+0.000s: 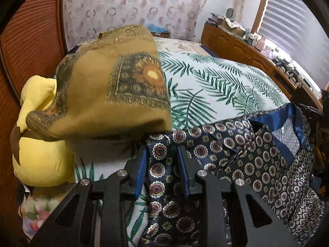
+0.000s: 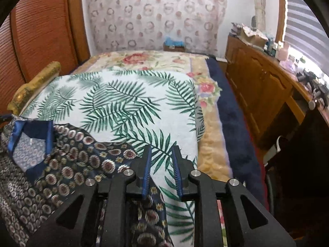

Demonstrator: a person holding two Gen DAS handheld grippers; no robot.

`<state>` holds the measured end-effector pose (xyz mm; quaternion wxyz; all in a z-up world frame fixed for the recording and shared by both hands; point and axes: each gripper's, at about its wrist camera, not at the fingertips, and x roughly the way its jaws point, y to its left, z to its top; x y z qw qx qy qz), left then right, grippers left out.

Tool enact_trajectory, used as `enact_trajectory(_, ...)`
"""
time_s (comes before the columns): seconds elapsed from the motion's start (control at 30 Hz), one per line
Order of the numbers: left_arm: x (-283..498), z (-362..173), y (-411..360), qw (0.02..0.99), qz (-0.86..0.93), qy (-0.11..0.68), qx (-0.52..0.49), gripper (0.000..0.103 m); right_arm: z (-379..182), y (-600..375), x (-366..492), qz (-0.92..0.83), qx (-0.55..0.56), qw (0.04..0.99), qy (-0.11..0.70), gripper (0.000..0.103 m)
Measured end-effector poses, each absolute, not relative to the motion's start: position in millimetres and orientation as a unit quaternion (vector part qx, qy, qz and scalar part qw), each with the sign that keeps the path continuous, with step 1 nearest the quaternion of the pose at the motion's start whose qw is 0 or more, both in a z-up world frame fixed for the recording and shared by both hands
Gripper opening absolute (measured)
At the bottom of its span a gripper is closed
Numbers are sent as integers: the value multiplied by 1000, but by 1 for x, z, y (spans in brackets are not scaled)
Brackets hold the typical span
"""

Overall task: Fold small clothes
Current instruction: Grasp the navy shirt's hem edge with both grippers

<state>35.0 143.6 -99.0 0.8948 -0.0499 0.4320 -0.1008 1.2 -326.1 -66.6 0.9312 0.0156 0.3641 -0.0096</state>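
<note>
A navy patterned garment (image 1: pixel 242 148) with medallion print and a blue satin collar lies on the palm-leaf bedspread (image 1: pixel 205 86). My left gripper (image 1: pixel 162 150) is open, its fingers straddling a strip of the garment's left edge. In the right wrist view the garment (image 2: pixel 67 164) lies at the left, collar toward the far left. My right gripper (image 2: pixel 161 152) is open over the garment's right edge, where cloth runs under the fingers onto the bedspread (image 2: pixel 127 103).
A mustard sunflower-print cushion (image 1: pixel 115 88) and a yellow plush toy (image 1: pixel 39 140) sit close on the left. A wooden sideboard (image 2: pixel 261 94) with clutter runs along the right of the bed. A wooden slatted panel (image 2: pixel 41 41) stands at the left.
</note>
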Motion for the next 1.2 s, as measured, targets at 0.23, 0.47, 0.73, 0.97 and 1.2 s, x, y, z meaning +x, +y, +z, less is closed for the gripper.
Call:
enact_trajectory(0.23,35,-105,145,895,-89,435,-37,34,-87,-326,13,5,32,919,392,51)
enact_trajectory(0.47,35,-106,144,896,-85,435,-31,35,-99,-324,15,22,44,909,414,52)
enact_trajectory(0.73,33,-105,142,901,-81,424,-31,35,-98,-319,14,16,32,909,416,53)
enact_trajectory(0.97,32,-106,143,903,-83,419,-33,35,-76,-323,-3,-4,56,932,358,54)
enact_trajectory(1.2,30,-106,143,904,-81,419,-34,34,-73,-312,9,32,63,931,357,56)
